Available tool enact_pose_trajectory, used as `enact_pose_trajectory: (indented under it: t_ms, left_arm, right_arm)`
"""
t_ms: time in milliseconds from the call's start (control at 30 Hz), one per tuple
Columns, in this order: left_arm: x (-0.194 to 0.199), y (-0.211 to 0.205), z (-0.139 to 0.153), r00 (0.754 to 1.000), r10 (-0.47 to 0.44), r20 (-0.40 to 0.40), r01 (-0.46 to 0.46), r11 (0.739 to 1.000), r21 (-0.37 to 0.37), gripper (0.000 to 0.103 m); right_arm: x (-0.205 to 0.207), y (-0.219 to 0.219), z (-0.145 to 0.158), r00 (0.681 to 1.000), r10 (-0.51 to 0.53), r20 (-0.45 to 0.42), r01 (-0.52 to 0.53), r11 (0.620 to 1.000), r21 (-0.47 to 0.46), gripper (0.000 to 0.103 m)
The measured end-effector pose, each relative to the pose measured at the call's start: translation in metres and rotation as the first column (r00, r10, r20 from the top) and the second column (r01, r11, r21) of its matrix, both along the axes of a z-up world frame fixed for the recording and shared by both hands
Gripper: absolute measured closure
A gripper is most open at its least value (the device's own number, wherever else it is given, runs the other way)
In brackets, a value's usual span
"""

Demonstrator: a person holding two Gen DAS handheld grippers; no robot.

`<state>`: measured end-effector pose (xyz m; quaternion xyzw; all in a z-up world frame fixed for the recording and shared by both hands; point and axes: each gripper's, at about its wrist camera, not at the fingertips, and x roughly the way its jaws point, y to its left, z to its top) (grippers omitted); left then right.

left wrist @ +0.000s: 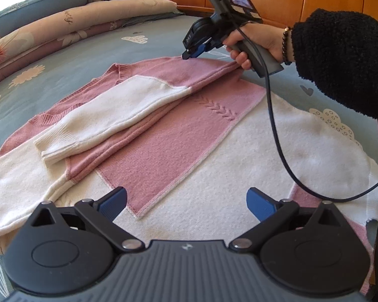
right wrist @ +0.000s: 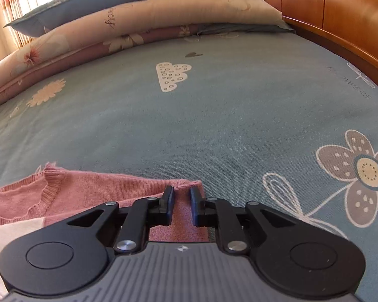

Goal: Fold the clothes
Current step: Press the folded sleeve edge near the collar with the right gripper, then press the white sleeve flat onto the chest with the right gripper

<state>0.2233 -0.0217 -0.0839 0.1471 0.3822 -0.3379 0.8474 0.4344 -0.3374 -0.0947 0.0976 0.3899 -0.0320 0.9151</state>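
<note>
Garment: a pink and white knit sweater (left wrist: 163, 115) is laid out on the blue printed bedsheet (right wrist: 214, 115), near the middle of the bed, with the collar toward the pillows.
Folds made: one side panel is seen turned over onto the body, and a white sleeve (left wrist: 108, 120) is laid diagonally across it. This side is judged done, or nearly so.
Folds left: the broad white part nearest the left wrist camera lies flat and unfolded; the far-left edge of the sweater also appears unfolded. The final fold into a compact stack is judged not yet made.
Progress: estimated at about the first half of the folding.
Right gripper (right wrist: 181, 201): the blue pads are drawn narrow, with a small gap visible between them, at the pink shoulder edge (right wrist: 186, 186) of the sweater. Pink knit is seen between and below the pads, but whether it is actually pinched cannot be told. In the left wrist view the tips are set against the fold's top edge.
Left gripper (left wrist: 186, 201): the jaws stand wide apart above the white lower part of the sweater; nothing is held.
Person: a hand (left wrist: 254, 42) in a black fleece sleeve (left wrist: 340, 58) is seen on the right gripper's handle.
Surroundings: a folded floral quilt (right wrist: 113, 32) and pillows are noted at the head of the bed, well apart from the sweater.
</note>
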Motion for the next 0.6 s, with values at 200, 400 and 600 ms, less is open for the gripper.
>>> enact_pose_trajectory:
  t_ms: [200, 400, 600]
  left_arm:
    - [0.001, 0.0, -0.003, 1.0, 0.012, -0.006, -0.012, 1.0, 0.016, 0.002]
    - [-0.003, -0.001, 0.003, 1.0, 0.001, 0.012, -0.001, 1.0, -0.002, 0.002]
    - [-0.006, -0.001, 0.008, 1.0, -0.011, 0.029, 0.011, 1.0, 0.005, 0.002]
  right_arm:
    - [-0.03, 0.006, 0.022, 0.999, 0.04, -0.004, -0.04, 0.999, -0.007, 0.086]
    - [-0.072, 0.016, 0.016, 0.994, 0.097, -0.043, -0.1, 0.993, -0.058, 0.086]
    - [-0.066, 0.067, 0.047, 0.973, 0.229, -0.026, -0.23, 0.971, -0.068, 0.084]
